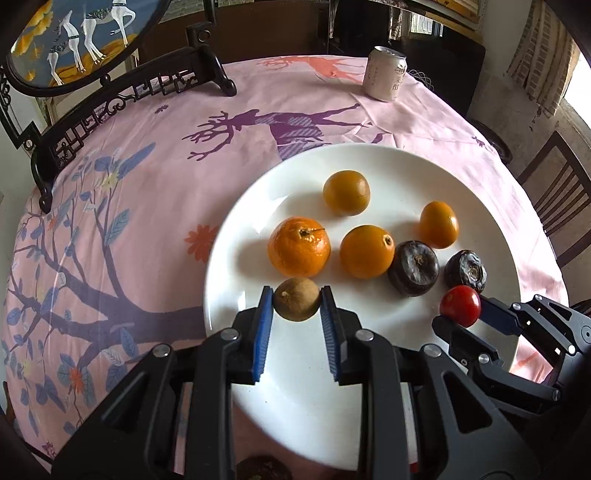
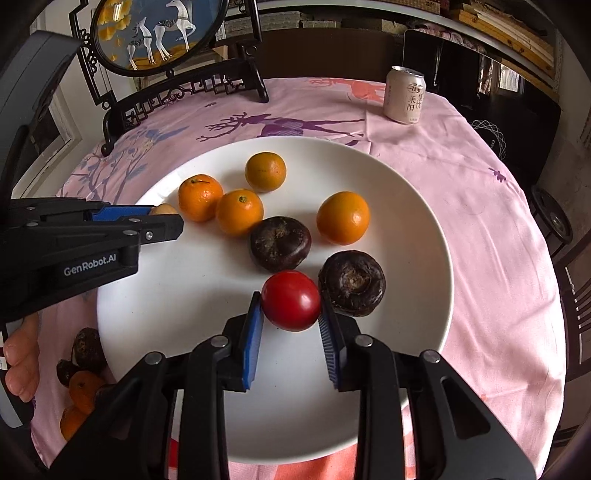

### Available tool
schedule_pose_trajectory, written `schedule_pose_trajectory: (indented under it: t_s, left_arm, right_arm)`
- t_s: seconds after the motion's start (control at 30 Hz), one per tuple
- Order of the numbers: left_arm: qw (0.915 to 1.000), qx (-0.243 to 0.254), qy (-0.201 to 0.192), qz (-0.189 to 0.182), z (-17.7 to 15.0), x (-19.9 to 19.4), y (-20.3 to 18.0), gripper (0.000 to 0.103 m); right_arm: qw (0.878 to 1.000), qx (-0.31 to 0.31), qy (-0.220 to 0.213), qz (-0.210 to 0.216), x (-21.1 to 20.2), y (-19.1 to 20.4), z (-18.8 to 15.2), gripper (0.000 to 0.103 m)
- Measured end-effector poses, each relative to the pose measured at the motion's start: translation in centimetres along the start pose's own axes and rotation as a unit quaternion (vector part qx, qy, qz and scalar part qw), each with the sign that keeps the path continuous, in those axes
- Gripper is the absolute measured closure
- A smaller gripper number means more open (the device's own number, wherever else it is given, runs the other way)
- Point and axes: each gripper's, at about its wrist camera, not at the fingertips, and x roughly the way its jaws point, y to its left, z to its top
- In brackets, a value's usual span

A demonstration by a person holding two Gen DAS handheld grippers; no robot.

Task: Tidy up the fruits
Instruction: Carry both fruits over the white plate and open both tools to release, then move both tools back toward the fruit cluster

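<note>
A white plate holds several oranges and two dark brown fruits. My left gripper is shut on a small brown longan-like fruit over the plate's near left part; it also shows in the right wrist view. My right gripper is shut on a red cherry tomato just above the plate, next to a dark fruit; the tomato also shows in the left wrist view.
A drink can stands at the far side of the pink tablecloth. A black carved stand with a round deer picture stands at the far left. More oranges and dark fruits lie off the plate at the near left.
</note>
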Motion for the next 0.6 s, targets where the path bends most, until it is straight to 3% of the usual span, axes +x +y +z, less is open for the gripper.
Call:
schedule_pose_trajectory:
  t_s: [0.03, 0.07, 0.1, 0.13, 0.3, 0.4, 0.5, 0.6]
  left_arm:
    - [1.0000, -0.003, -0.001, -0.002, 0.1, 0.0, 0.1, 0.075]
    - [1.0000, -0.007, -0.002, -0.005, 0.3, 0.0, 0.2, 0.065]
    - [0.9999, -0.011, -0.005, -0.010, 0.4, -0.4, 0.4, 0.049]
    - [0.9997, -0.014, -0.013, -0.015, 0.3, -1.1, 0.6, 0.044]
    - [0.9966, -0.018, -0.075, -0.028, -2.1, -7.4, 2.0, 0.027]
    - [0.9931, -0.013, -0.115, -0.017, -6.2, -11.3, 2.8, 0.018]
    - [0.9895, -0.016, -0.143, 0.002, -11.3, -13.6, 3.7, 0.015]
    - [0.9897, -0.026, -0.141, 0.007, -15.7, -14.0, 4.6, 0.015]
  right_arm:
    - [1.000, -0.004, -0.005, -0.004, -0.1, 0.1, 0.1, 0.073]
    - [1.000, -0.008, -0.011, -0.010, -0.2, 0.2, 0.2, 0.071]
    - [1.000, -0.011, -0.016, -0.012, -0.5, 0.3, 0.4, 0.059]
    - [1.000, -0.011, -0.021, -0.016, -1.0, 0.4, 0.4, 0.046]
    - [0.998, -0.013, -0.058, -0.037, -5.8, 1.1, -1.0, 0.044]
    - [0.997, -0.008, -0.073, -0.029, -9.1, 2.1, -3.8, 0.030]
    - [0.996, -0.011, -0.085, -0.016, -11.3, 3.8, -7.4, 0.030]
    - [0.997, -0.013, -0.074, -0.002, -12.1, 5.5, -9.9, 0.030]
